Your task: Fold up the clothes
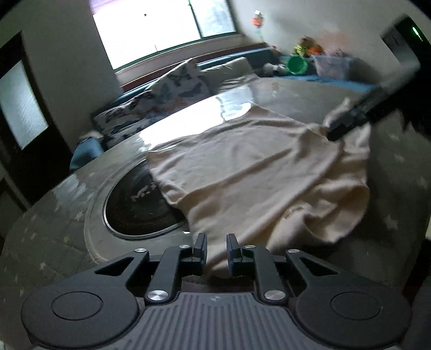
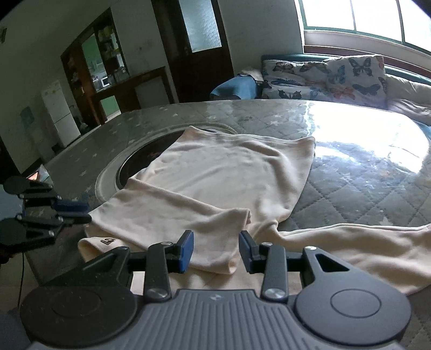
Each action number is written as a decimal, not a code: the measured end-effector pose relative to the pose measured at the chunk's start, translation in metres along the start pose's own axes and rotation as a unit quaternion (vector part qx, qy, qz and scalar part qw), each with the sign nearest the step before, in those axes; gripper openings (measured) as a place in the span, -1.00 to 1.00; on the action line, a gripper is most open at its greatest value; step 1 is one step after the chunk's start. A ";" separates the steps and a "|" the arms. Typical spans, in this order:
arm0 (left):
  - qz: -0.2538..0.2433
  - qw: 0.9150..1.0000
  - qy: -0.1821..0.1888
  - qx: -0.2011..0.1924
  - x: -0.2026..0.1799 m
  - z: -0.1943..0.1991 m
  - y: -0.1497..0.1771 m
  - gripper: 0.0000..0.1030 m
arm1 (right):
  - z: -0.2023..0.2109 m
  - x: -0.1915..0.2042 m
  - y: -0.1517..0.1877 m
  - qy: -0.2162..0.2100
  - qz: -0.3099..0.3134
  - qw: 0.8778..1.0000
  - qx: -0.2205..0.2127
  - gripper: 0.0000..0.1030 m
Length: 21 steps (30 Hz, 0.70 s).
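We see a cream garment (image 2: 215, 175) spread over the desk (image 2: 350, 172), which wears a grey quilted cover with small stars under a glossy sheet. In the right wrist view the garment fills the middle of the frame, its far edge lying over a dark round inset (image 2: 140, 161) in the desk, and one sleeve (image 2: 363, 247) trails toward the lower right.

Our right tool (image 2: 216, 251) sits at the bottom centre, its jaws standing apart with a folded edge of the cloth lying between them; we cannot tell whether the pads press it.

Our left tool (image 2: 80, 212) shows at the left edge of that view, beside the garment's near left corner. In its own camera, the left tool (image 1: 216, 251) has jaws narrowly apart, gripping nothing, with the cloth just ahead.

Butterfly cushions (image 2: 323, 78) sit at the upper right below a window (image 2: 363, 16).
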<state>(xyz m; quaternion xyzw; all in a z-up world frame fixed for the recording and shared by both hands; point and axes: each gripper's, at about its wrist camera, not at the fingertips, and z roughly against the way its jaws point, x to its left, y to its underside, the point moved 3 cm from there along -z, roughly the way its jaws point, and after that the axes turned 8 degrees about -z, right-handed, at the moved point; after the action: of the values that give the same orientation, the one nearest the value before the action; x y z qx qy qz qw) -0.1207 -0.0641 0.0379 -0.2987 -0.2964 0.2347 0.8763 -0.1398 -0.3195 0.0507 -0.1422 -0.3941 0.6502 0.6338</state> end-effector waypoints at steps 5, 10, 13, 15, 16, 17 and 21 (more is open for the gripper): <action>-0.042 0.999 -0.011 0.010 -0.009 -0.010 0.004 -0.61 | 0.000 0.002 0.000 -0.005 0.000 1.000 0.003 -0.28; -0.064 0.998 -0.027 0.006 -0.013 -0.012 0.006 -0.69 | -0.006 0.003 0.002 -0.005 0.001 1.000 0.012 -0.28; -0.056 0.998 -0.040 0.003 -0.011 -0.011 0.006 -0.79 | -0.007 0.006 0.001 -0.006 0.005 1.000 0.014 -0.28; -0.045 0.998 -0.045 -0.001 -0.007 -0.008 0.007 -0.82 | -0.007 0.008 0.000 -0.007 0.008 1.000 0.013 -0.28; -0.040 0.998 -0.050 -0.003 -0.004 -0.006 0.007 -0.83 | -0.006 0.009 0.000 -0.008 0.009 1.000 0.013 -0.28; -0.037 0.998 -0.053 -0.004 -0.002 -0.004 0.008 -0.84 | -0.006 0.010 -0.001 -0.009 0.010 1.000 0.012 -0.28; -0.024 0.998 -0.064 0.002 0.008 0.001 0.014 -0.85 | -0.008 0.012 -0.001 -0.011 0.012 1.000 0.014 -0.28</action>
<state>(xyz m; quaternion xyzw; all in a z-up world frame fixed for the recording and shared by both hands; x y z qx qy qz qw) -0.1185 -0.0492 0.0325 -0.2738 -0.3588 0.2331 0.8614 -0.1353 -0.3056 0.0498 -0.1310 -0.3906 0.6645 0.6235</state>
